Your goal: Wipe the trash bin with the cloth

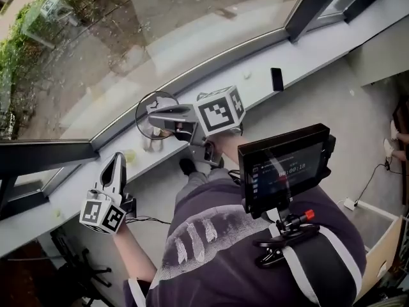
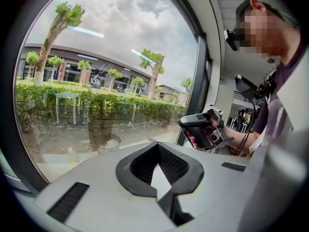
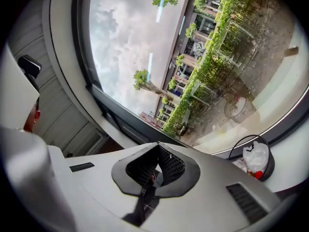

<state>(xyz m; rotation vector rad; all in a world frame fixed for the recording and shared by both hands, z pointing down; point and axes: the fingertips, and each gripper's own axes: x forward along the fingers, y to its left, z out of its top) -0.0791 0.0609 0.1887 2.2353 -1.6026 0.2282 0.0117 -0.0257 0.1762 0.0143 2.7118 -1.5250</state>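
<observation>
Person is standing at a big curved window (image 1: 160, 31) with a pale sill (image 1: 255, 88) running under it, a gripper in each hand, both held up in the air.

The left gripper (image 1: 116, 160) is down at the left of the head view, pointing up toward the glass. Its jaws are pressed together with nothing between them; in its own view you just see the dark pads meeting, with trees and a hedge outside behind them.

The right gripper (image 1: 157, 114) is in the middle of the head view, pointing left, and it's the same story: jaws closed tight, nothing pinched.

The trash bin (image 3: 268, 168) is a small round one with a thin dark rim, sitting on the sill right by the glass. From the head view the right gripper's tip overlaps it, so part of it is hidden. In the right gripper view it sits off at the lower right, clear of the jaws, with a crumpled white bag (image 3: 256, 156) and something red inside (can't tell what the red bit is). The left gripper is well apart from it, further left along the sill.

Other stuff: a small yellowish blob (image 1: 130, 157) on the sill between the left gripper and the bin (too small to identify), a flat black thing (image 1: 277, 79) further right on the sill, and a little monitor (image 1: 284, 165) clamped at the person's chest.
</observation>
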